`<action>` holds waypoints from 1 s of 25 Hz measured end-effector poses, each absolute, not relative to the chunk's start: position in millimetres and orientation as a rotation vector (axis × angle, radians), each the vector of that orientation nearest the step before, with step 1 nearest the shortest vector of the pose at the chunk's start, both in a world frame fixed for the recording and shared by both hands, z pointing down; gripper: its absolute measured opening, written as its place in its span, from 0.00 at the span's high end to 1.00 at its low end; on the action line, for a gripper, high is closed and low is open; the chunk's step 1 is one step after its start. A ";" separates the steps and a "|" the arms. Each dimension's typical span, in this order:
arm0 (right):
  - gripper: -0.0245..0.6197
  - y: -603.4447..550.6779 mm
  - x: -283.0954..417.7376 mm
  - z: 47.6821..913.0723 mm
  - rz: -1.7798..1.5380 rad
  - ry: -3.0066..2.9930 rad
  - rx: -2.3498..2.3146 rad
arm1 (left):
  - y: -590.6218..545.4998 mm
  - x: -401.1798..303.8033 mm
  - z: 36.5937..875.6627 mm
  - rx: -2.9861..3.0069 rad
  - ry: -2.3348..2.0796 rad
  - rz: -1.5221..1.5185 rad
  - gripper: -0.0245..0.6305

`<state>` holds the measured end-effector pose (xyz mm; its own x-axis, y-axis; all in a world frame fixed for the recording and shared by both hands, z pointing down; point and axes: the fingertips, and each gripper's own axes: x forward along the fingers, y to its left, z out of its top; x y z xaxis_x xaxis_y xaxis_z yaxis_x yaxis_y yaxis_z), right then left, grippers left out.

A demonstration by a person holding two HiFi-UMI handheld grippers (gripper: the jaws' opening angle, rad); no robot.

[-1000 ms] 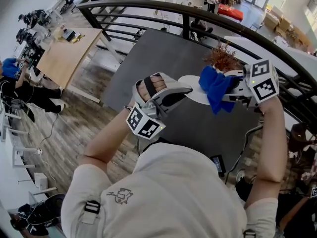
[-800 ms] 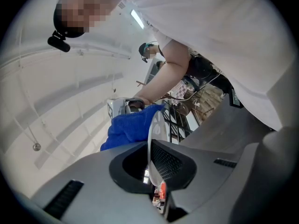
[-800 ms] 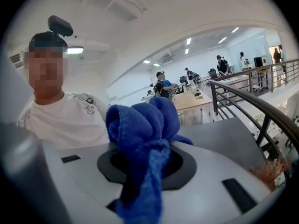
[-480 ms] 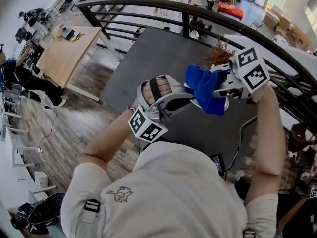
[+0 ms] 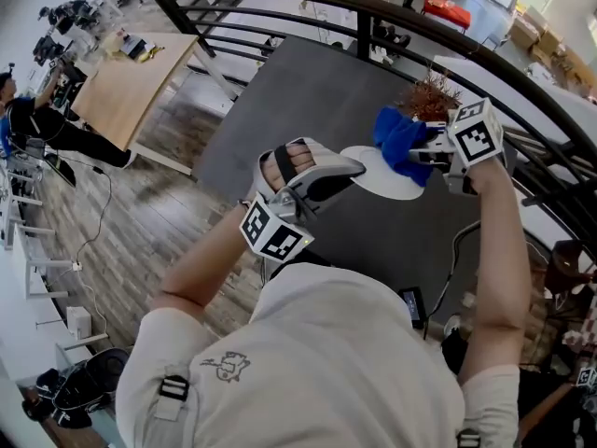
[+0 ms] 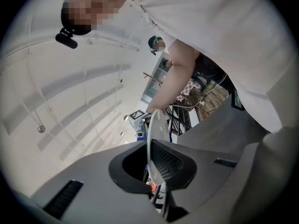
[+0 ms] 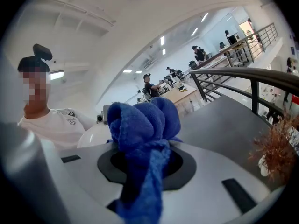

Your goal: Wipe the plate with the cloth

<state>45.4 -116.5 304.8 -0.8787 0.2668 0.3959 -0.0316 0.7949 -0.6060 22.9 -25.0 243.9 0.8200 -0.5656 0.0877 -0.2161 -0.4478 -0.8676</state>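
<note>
In the head view my left gripper [image 5: 347, 170] is shut on the near rim of a white plate [image 5: 378, 177], held above the dark table. My right gripper [image 5: 422, 153] is shut on a bunched blue cloth [image 5: 399, 138], which lies against the plate's far right part. The left gripper view shows the plate [image 6: 151, 139] edge-on, pinched between the jaws of the left gripper [image 6: 155, 168]. In the right gripper view the cloth [image 7: 145, 120] bulges out of the right gripper [image 7: 147, 164] and hides its pads. The plate [image 7: 95, 135] shows just behind the cloth, to its left.
A dark grey table [image 5: 298, 101] lies below both hands, with a dried plant [image 5: 431, 97] at its far right. A black curved railing [image 5: 373, 17] borders it. A dark phone [image 5: 411, 307] and a cable lie near my body. A wooden table [image 5: 131, 91] stands on the floor below.
The right gripper swept the cloth left across the plate, then back to the plate's far right side and farther from me. The left gripper has kept its hold on the plate, nearly in place.
</note>
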 end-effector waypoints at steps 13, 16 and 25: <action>0.80 -146.9 36.3 389.4 1.043 -2.567 0.139 | -96.7 -45.6 366.9 -2.534 0.816 -0.571 0.93; 0.80 -160.3 39.7 403.7 1.075 -2.593 0.250 | -119.1 -61.7 402.9 -2.761 0.910 -0.562 0.93; 0.80 -188.2 39.7 481.3 1.074 -2.571 0.684 | -147.1 -95.9 512.9 -3.392 1.052 -0.604 0.93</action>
